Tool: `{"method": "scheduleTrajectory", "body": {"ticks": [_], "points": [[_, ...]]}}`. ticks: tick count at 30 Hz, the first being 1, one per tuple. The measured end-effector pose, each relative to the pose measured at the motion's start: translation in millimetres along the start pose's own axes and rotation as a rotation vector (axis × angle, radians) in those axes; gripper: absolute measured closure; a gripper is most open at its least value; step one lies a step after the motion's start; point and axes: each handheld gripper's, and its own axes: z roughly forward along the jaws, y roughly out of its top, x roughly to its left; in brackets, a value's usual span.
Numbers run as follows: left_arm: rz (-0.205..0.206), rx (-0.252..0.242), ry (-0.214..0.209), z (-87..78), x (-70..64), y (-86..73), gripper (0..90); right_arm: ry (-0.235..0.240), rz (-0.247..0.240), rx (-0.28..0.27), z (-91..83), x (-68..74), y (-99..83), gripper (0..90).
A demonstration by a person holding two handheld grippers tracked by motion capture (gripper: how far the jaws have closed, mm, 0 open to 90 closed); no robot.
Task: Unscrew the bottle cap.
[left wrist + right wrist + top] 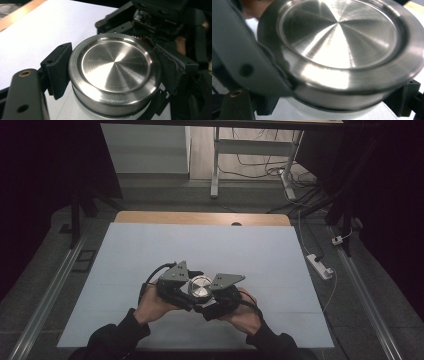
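From above, the jar stood on the white tabletop, toward the near edge and about midway between the side edges. Both hands had closed in on it: the left tongs from the jar's left, the right tongs from its right, each with a grey plate on top. The steel lid shone between them.

In the left gripper view, the lid sat close up, with a dished, brushed top. One black pad pressed against its rim on one side, and a second pad met it on the far side, so the left tongs looked clamped on the lid. The other tool's body crowded in just behind.

In the right gripper view, the lid loomed large and blurred, with the pale jar body below it. A grey jaw lay against the rim at the near side and a dark pad sat lower on the other side; the right tongs seemed clamped on the jar beneath the lid.

The risk, I judged, lay in the smooth metal: a twist could make the pads skid round the rim. With both tools so tightly packed, they might also knock together, or the jar might tip if one grip slackened.
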Motion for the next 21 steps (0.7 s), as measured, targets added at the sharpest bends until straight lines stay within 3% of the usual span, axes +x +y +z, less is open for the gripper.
{"method": "scheduleTrajectory", "body": {"ticks": [4, 6, 10, 11, 12, 16, 20, 21], "points": [[-0.034, -0.01, 0.079, 3.4, -5.3, 0.7, 20.4, -0.052, 0.019, -0.002, 1.2, -1.0, -0.1, 15.2], [-0.043, -0.001, 0.066, 4.3, -4.0, 1.8, 20.3, -0.065, 0.027, -0.001, 1.6, -0.8, 0.2, 15.2], [-0.043, -0.02, 0.0, 0.2, 2.0, 1.4, 19.2, -0.042, 0.015, -0.02, 0.2, -0.5, -0.2, 15.2], [-0.048, -0.046, -0.043, -5.4, 7.6, 1.6, 16.0, -0.035, 0.013, -0.029, -0.8, -0.1, 0.6, 15.2], [-0.04, -0.059, -0.056, -9.1, 10.0, 2.2, 11.5, -0.024, 0.015, -0.033, -1.9, 0.5, 1.2, 15.2], [0.034, -0.071, -0.155, -22.8, 18.5, 1.3, 8.3, 0.036, -0.016, -0.039, -3.3, 1.7, 2.3, 15.2], [0.12, -0.039, -0.264, -26.4, 20.8, -1.2, 10.9, 0.1, -0.04, -0.031, -1.0, 5.9, 2.6, 15.2], [0.134, -0.028, -0.271, -25.4, 19.9, -1.5, 11.6, 0.109, -0.049, -0.027, 0.0, 7.5, 2.8, 15.1]]}}
